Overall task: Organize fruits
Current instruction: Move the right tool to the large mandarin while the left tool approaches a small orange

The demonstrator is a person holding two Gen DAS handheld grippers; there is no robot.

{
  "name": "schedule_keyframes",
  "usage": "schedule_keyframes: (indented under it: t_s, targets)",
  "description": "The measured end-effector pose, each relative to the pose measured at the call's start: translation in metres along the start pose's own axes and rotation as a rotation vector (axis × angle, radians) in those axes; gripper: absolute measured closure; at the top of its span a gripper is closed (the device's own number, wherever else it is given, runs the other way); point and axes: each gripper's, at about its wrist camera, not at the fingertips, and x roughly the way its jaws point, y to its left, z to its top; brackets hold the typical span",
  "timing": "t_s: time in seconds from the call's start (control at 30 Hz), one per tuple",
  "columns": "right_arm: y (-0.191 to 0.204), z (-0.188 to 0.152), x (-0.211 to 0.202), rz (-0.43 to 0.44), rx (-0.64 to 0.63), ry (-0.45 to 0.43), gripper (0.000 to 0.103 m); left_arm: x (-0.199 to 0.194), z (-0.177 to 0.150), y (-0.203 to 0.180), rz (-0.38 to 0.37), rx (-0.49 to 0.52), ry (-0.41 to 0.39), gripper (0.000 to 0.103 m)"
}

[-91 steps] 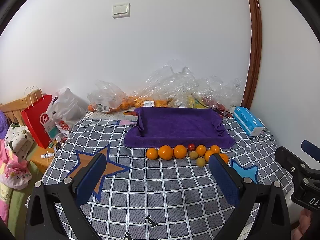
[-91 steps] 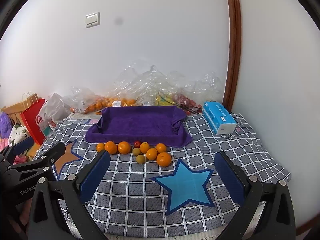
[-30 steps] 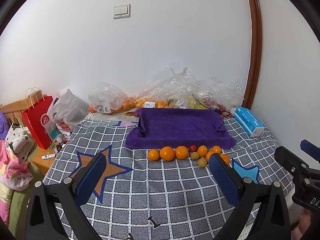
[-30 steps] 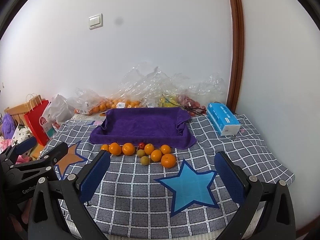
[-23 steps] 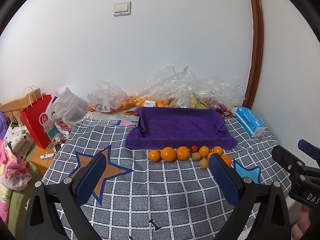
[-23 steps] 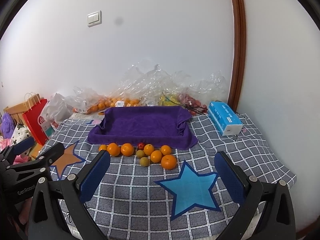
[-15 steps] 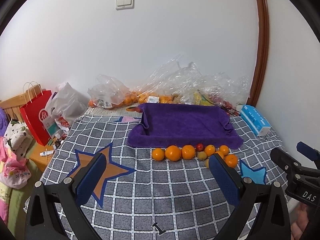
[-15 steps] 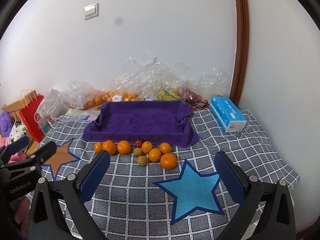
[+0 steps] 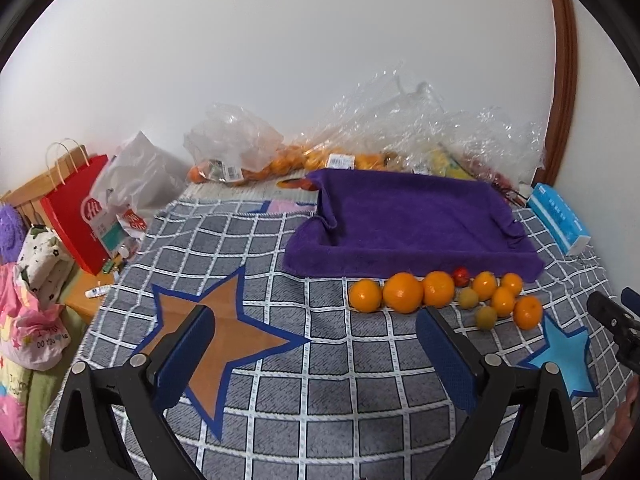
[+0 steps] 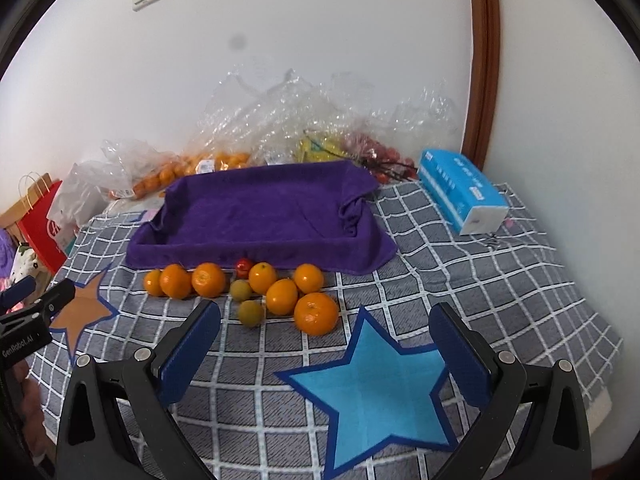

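Crinkled plastic bags (image 10: pixel 288 120) of more fruit line the wall in the upper middle, with a blue tissue box (image 10: pixel 460 190) at right and a red paper bag (image 9: pixel 76 216) at left. The fruits (image 10: pixel 248 292), oranges and smaller green and red ones, lie mid-frame on the checked cloth (image 10: pixel 480 280), touching the purple towel-lined tray (image 10: pixel 256 216), beyond both jaws. The left gripper (image 9: pixel 316 344) and right gripper (image 10: pixel 324 342) gape wide, empty. Bagged fruit is hard to make out.
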Motion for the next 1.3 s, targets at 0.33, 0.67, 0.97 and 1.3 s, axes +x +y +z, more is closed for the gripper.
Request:
schedule_keyframes:
  t_s: [0.33, 0.67, 0.97, 1.3]
  targets:
    - [-0.019, -0.007, 0.058, 0.032, 0.049, 0.066, 0.006, 0.055, -0.004, 0.005, -0.031, 0.005, 0.113, 0.004]
    - [-0.006, -0.023, 0.107, 0.028, -0.019, 0.157, 0.036, 0.083, -0.012, 0.007, -0.066, -0.005, 0.141, 0.005]
    - [-0.002, -0.026, 0.115, 0.076, -0.05, 0.139, 0.059, 0.103, -0.008, -0.002, -0.094, 0.013, 0.164, 0.018]
    - [-0.009, -0.027, 0.116, 0.106, -0.008, 0.137, 0.06, 0.121, -0.006, -0.022, -0.122, 0.068, 0.19, 0.039]
